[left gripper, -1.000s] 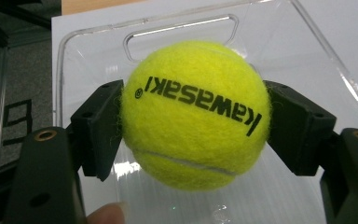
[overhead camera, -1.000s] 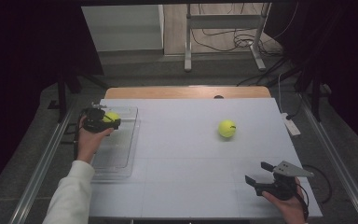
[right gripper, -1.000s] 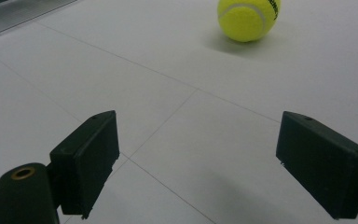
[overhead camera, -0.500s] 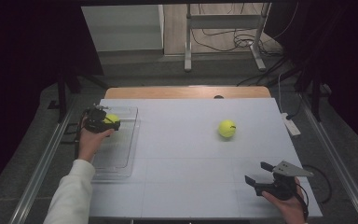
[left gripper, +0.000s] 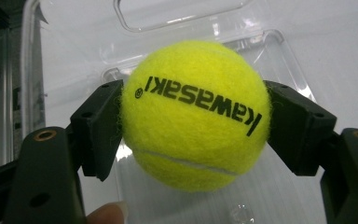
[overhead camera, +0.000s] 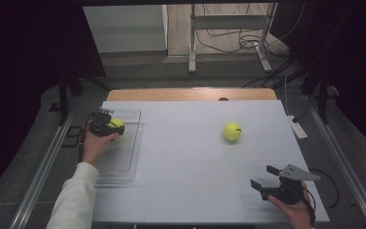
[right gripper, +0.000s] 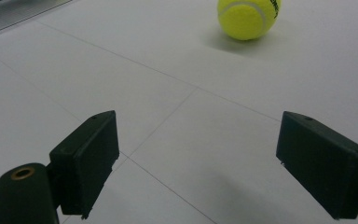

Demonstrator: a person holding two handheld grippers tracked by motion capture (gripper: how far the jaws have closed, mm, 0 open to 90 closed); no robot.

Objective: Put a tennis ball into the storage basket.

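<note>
- Compared with the pictures from a moment before, we find almost nothing changed at the far left: the left gripper still hangs over the far end of the clear plastic tray, its fingers clamped on a yellow tennis ball.
- On that held ball we read "kawasaki" in black, upside down in the left gripper view, with a small ® mark beside it.
- Further right, the second tennis ball lies where it lay before, on the bare white desk, well apart from both grippers; its black lettering is too cut off to read.
- At the near right corner, the right gripper stays in place just above the desk, its fingers spread wide with nothing between them.
</note>
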